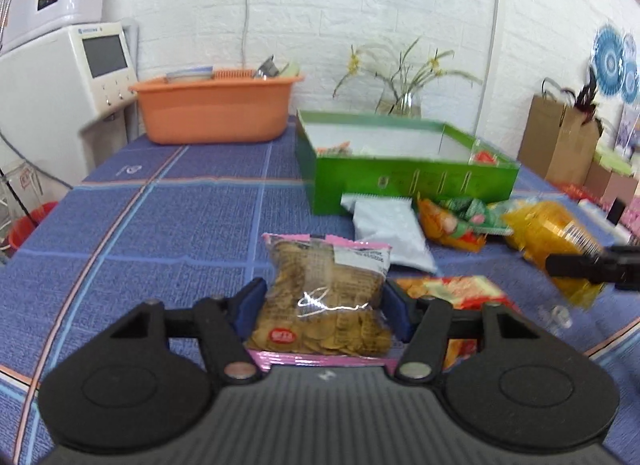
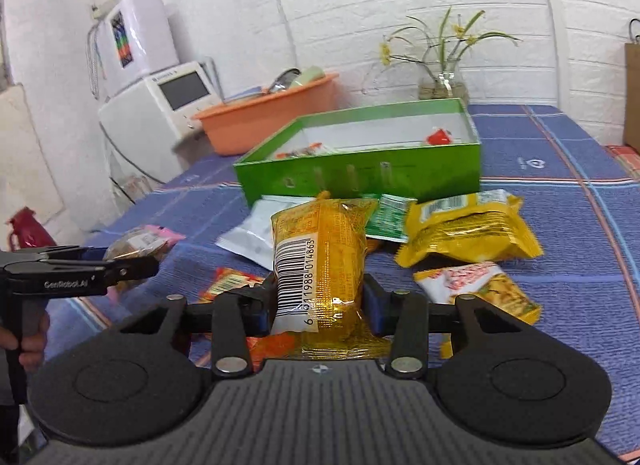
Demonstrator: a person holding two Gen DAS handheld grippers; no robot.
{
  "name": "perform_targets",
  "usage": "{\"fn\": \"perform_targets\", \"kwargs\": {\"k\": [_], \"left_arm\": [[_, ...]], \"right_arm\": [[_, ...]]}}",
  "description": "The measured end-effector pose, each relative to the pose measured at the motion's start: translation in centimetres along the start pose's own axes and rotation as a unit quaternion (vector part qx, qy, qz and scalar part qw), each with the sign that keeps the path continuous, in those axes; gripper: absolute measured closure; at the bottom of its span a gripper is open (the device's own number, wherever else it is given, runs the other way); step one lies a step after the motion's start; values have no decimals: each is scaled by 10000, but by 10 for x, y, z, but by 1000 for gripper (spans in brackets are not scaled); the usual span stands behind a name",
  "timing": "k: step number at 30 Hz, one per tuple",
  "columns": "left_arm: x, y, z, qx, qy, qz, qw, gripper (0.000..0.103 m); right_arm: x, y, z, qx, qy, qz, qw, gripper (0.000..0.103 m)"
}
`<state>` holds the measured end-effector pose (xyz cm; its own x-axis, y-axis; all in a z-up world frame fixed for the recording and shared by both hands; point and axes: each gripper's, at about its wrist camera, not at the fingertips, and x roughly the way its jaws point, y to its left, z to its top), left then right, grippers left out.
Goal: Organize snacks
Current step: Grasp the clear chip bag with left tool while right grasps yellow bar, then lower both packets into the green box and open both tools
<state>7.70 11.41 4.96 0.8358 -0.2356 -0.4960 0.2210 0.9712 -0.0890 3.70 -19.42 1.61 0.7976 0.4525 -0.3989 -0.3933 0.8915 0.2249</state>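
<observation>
Each hand-held gripper is clamped on a snack bag, above the desk and short of the green box.

Our left hand-held gripper (image 1: 322, 311) pinches a clear cracker bag (image 1: 324, 301) at mid-body; our right hand-held gripper (image 2: 320, 301) squeezes a yellow foil packet (image 2: 320, 261). We judge both light, soft and crinkly, with slippery foil and breakable crackers, so we grip gently. The green box (image 1: 404, 181) lies ahead on the desk (image 1: 180, 217); its contents are mostly hidden, and the labels are blurred.

The left gripper (image 1: 323, 311) is clamped on a clear chip bag (image 1: 325, 299), while the right gripper (image 2: 319, 301), at its three o'clock, pinches a yellow packet (image 2: 320, 261).
</observation>
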Motion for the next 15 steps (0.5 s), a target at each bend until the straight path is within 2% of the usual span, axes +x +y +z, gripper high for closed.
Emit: {"fn": "perform_targets", "kwargs": {"k": [2,6,8,11,15], "left_arm": [[-6,-4,10,-29,-205,17,9998,42],[-8,-22,31,192,-649,429,9968,42],[-1,-31,44,317,-772,521,9951,42],[20,-43,70,304,-778,294,9961,42],[54,-60,106,213,-778,-15,9967,42]], "right_arm": [[0,4,1,90,-25,212,9997,30],[-5,6,4,202,-193,529,9982,30],[-7,4,7,222,-319,610,9974,30],[-9,-4,14,360,-467,607,9964,30],[-13,-31,17,955,-434,806,9912,31]]}}
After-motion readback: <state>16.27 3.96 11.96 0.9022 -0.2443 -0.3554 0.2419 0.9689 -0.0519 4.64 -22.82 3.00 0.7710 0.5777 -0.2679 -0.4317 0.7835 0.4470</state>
